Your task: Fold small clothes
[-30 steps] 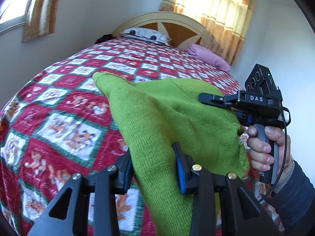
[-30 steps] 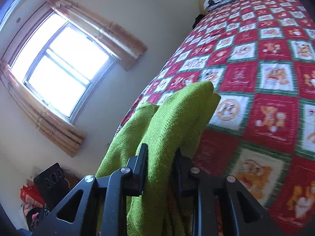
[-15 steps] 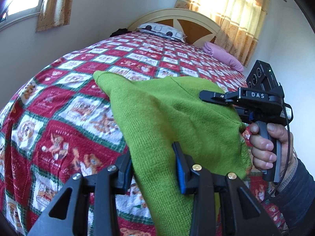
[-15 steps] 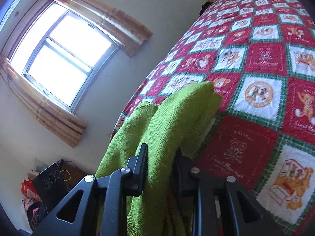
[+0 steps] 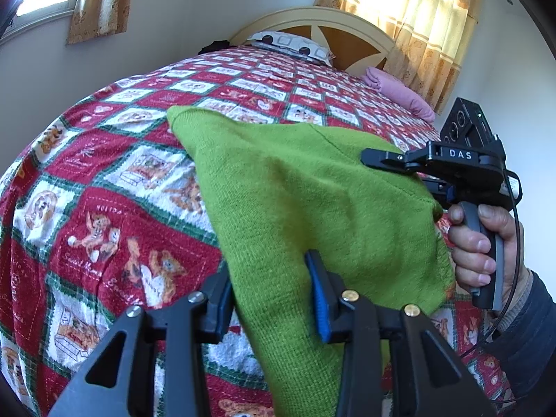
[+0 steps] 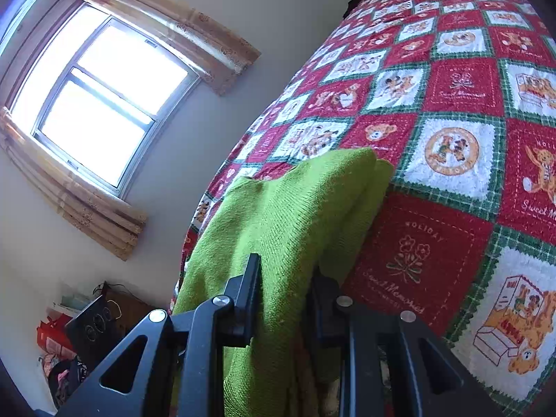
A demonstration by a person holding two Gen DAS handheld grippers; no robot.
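A green knit garment (image 5: 305,191) hangs over the red patchwork bedspread (image 5: 104,229), stretched between both grippers. In the left wrist view its near edge fills the gap of my left gripper (image 5: 271,299), whose jaws are opening while the blue pads (image 5: 318,299) still touch the cloth. My right gripper (image 5: 399,173), held by a hand (image 5: 476,243), grips the other edge at the right. The right wrist view shows the right gripper (image 6: 288,295) shut on a thick fold of the garment (image 6: 295,215), whose far end lies on the bedspread (image 6: 451,97).
Pillows (image 5: 292,43) and a cream headboard (image 5: 347,31) stand at the bed's far end, with a pink folded cloth (image 5: 399,90) to their right. A wall with a window (image 6: 100,93) runs along the bed's left side. Bags and a dark box (image 6: 93,323) sit on the floor below.
Both grippers have come down and forward toward the bed with the garment, so the bedspread looks nearer. The left jaws stand slightly wider than before.
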